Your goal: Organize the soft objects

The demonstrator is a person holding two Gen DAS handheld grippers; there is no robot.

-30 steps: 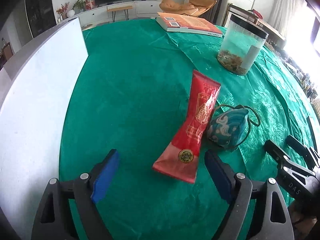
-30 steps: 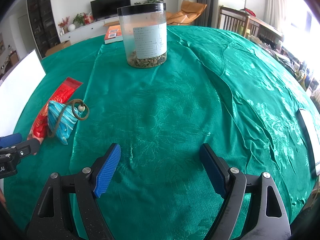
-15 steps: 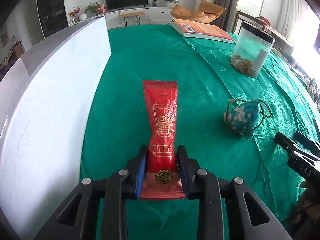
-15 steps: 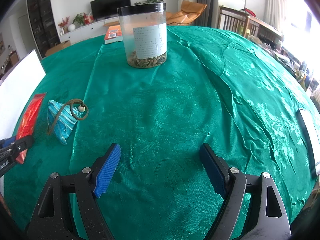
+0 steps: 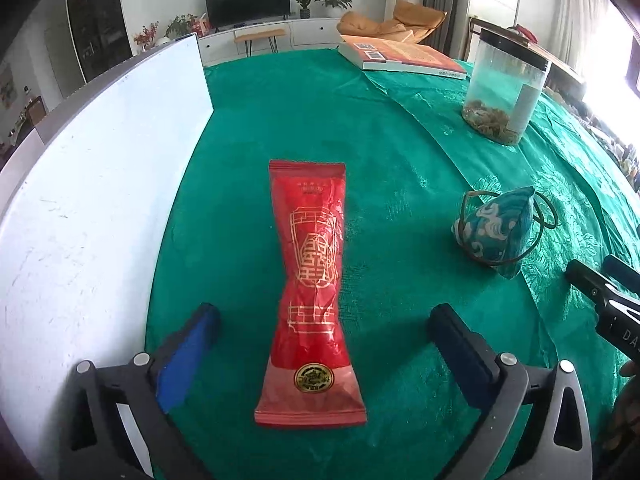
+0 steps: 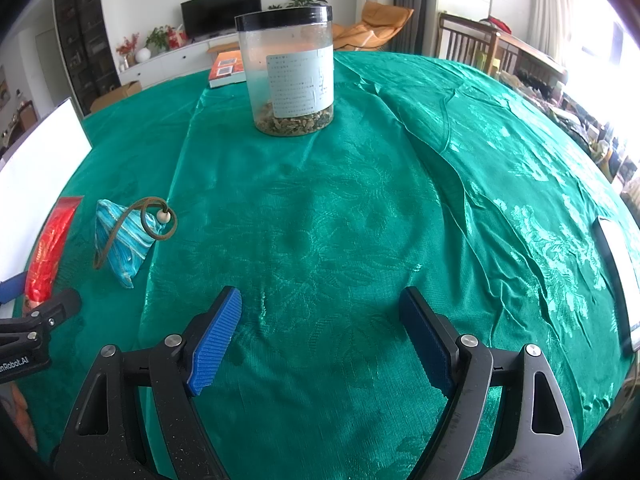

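The left gripper (image 5: pixel 324 332) has just been opening and now stands wide, its blue pads clear of the red packet (image 5: pixel 314 292), which lies flat between them on the green tablecloth (image 5: pixel 392 152). The right gripper (image 6: pixel 320 332) hangs open over bare cloth, grasping nothing. A small teal pouch (image 5: pixel 500 232) with a brown cord sits right of the packet, apart from it. A white board (image 5: pixel 92 200) borders the cloth on the left; a clear jar (image 6: pixel 290 76) and a book (image 5: pixel 400 54) stand farther back. The jar's contents are hard to make out.
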